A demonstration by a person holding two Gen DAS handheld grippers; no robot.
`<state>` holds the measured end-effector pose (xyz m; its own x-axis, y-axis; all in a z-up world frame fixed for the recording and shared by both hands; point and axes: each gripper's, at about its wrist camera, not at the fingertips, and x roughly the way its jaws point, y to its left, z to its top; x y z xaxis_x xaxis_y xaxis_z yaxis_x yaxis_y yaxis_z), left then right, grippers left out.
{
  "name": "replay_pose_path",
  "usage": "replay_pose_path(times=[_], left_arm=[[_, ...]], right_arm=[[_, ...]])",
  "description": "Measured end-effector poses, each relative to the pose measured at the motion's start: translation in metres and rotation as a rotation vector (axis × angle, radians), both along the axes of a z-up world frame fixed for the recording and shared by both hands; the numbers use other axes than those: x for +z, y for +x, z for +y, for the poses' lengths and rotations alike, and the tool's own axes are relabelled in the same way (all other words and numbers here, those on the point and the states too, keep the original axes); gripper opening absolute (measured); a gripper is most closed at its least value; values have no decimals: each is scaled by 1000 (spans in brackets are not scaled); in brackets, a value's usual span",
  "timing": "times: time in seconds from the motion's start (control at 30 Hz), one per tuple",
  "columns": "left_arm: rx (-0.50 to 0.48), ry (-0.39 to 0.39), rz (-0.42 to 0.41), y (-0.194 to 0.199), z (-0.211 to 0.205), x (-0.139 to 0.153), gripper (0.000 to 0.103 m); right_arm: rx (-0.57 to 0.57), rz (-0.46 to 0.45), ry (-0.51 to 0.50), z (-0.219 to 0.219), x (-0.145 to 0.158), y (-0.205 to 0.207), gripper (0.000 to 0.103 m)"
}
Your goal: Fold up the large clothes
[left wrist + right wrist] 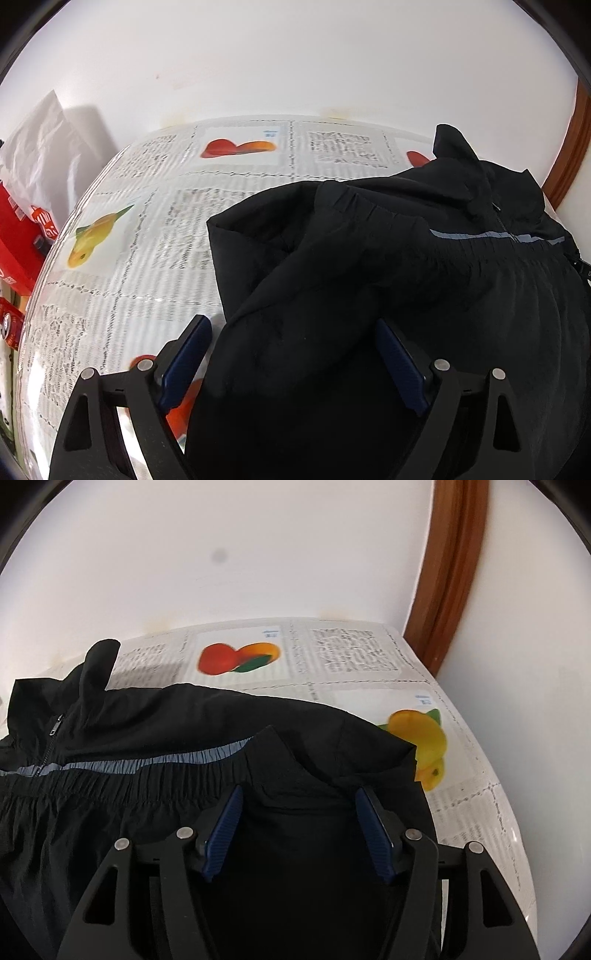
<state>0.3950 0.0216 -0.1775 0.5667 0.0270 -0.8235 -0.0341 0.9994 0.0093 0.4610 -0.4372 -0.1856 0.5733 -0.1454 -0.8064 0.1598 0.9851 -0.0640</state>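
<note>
Black jacket [388, 266]: lies bunched on the desk [122, 302], a grey stripe and zipper across its front, collar standing up toward the wall [295, 55].

Desk cover: newsprint pattern with fruit pictures.

Left gripper [291, 339]: jaws spread wide, a fold of jacket lying between the blue pads [188, 362]; nothing pinched.

Right gripper [297, 812]: jaws likewise spread wide over the jacket's folded edge, cloth between the pads [223, 830], not clamped.

Red box [16, 236]: beside the desk, far left in the left wrist view.

Brown wooden frame [450, 572]: at the wall, behind the desk's right corner.
</note>
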Motion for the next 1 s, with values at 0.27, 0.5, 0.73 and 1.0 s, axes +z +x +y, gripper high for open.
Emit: replay_pose_path(times=[0.27,0.5,0.73,1.0], left_arm=[[-11,-19,13,-20,8,17,88],[-3,-37,-3,-70,33,38,88],[-12,-14,-25,-124,60,58,87],[7,-48,-21,-180,88,67,88]], right_arm=[[26,-94,52,39,59,-55,62],[255,-35,112,170,56,-110,64],[169,37,10,205,14,-126,64],[158,54,53,198,24,-217,64]])
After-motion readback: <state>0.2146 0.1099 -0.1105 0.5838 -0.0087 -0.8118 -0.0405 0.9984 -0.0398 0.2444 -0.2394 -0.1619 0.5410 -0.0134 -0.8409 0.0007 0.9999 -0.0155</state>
